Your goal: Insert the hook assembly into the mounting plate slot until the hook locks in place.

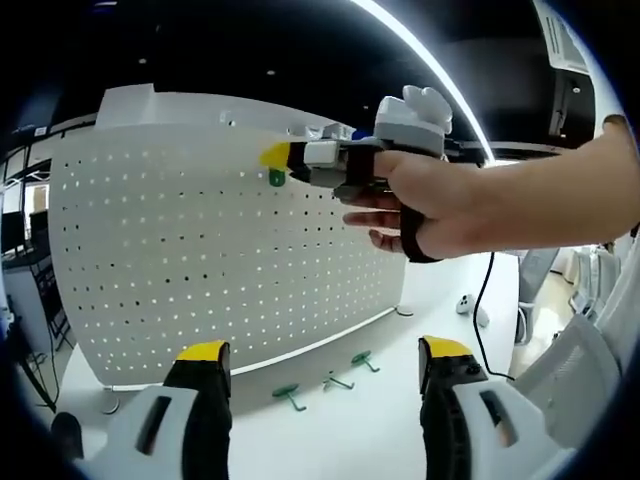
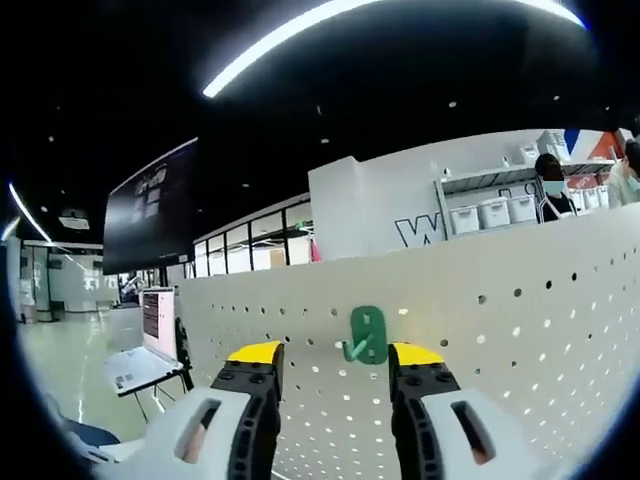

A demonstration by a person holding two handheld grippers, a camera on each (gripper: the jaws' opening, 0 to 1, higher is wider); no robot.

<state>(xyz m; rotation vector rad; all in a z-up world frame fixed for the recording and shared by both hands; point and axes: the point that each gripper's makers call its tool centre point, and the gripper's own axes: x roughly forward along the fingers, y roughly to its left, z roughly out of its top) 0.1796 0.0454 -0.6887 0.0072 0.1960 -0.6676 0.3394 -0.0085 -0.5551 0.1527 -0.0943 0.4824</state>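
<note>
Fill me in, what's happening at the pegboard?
A person's hand holds the right gripper up at the white perforated pegboard, where a green plastic hook sits on the board between its open jaws. The left gripper hangs back, open. Three spare green hooks lie on the white table.

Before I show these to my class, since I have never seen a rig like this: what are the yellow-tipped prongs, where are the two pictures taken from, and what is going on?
A person holds a two-jaw gripper in each hand; the yellow-tipped prongs are the jaws. Each gripper carries its own camera.

The left gripper view looks past the open left gripper at a white pegboard standing on a white table. Three green hooks lie on the table at its foot. The person's hand holds the right gripper against the pegboard's upper part.

The right gripper view is close to the pegboard: a green hook sits on it between the open jaws of that gripper. Whether it is locked, I cannot tell.
</note>
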